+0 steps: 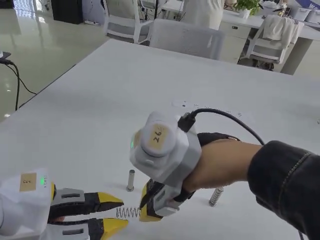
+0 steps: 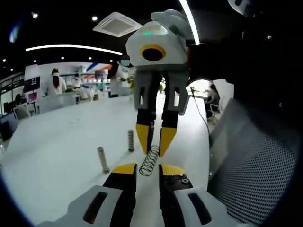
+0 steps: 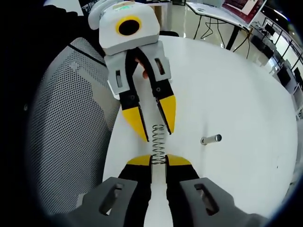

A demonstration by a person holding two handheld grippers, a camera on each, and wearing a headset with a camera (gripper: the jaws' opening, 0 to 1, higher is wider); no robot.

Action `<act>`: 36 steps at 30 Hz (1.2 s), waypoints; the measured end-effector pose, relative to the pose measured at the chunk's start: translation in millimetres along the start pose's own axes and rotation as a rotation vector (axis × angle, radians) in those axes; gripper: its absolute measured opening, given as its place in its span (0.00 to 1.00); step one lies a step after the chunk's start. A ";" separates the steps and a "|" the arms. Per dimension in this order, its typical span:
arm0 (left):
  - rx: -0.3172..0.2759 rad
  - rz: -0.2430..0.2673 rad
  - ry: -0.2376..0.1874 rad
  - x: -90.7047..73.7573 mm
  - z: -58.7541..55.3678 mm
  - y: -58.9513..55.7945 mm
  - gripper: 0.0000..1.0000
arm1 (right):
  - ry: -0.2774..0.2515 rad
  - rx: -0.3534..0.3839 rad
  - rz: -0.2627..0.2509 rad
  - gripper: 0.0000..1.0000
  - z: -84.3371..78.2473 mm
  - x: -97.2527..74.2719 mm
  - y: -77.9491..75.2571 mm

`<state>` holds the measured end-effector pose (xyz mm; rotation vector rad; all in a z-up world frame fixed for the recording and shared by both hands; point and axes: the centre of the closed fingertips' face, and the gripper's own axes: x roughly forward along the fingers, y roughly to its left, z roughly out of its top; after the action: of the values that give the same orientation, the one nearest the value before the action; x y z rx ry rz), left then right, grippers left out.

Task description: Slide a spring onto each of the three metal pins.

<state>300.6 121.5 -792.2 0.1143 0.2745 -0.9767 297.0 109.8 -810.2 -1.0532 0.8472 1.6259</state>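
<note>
A loose spring (image 1: 128,212) lies level just above the white table (image 1: 150,90), stretched between both grippers. My right gripper (image 1: 147,207), held by a gloved hand, is shut on one end of the spring (image 3: 158,142). My left gripper (image 1: 117,212) faces it with jaws open around the other end (image 2: 150,160), not squeezing it. A bare metal pin (image 1: 131,180) stands upright just behind the spring. Another pin (image 1: 216,196) to the right carries a spring. In the left gripper view the bare pin (image 2: 102,159) and the sprung pin (image 2: 130,140) stand left of the right gripper (image 2: 154,142).
A black cable (image 1: 225,117) runs from the right gripper across the table. Grey chairs (image 1: 185,37) stand along the far edge. The table's left edge (image 1: 50,85) drops to a glossy floor. A mesh chair back (image 3: 71,118) is near the left gripper (image 3: 154,123).
</note>
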 end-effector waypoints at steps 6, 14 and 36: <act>0.008 -0.011 0.004 1.1 -0.7 -1.8 0.05 | 0.005 -0.010 0.006 0.08 -1.3 0.2 2.3; 0.011 -0.018 0.006 2.4 -0.5 -1.6 0.04 | 0.000 0.002 0.009 0.08 -1.1 -5.5 1.8; 0.017 -0.019 0.028 4.8 -4.6 -2.5 0.02 | -0.074 -0.013 -0.024 0.08 37.6 -29.5 3.1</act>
<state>300.3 117.3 -797.9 0.1413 0.2929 -0.9967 289.2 132.1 -768.5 -1.0019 0.7734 1.6424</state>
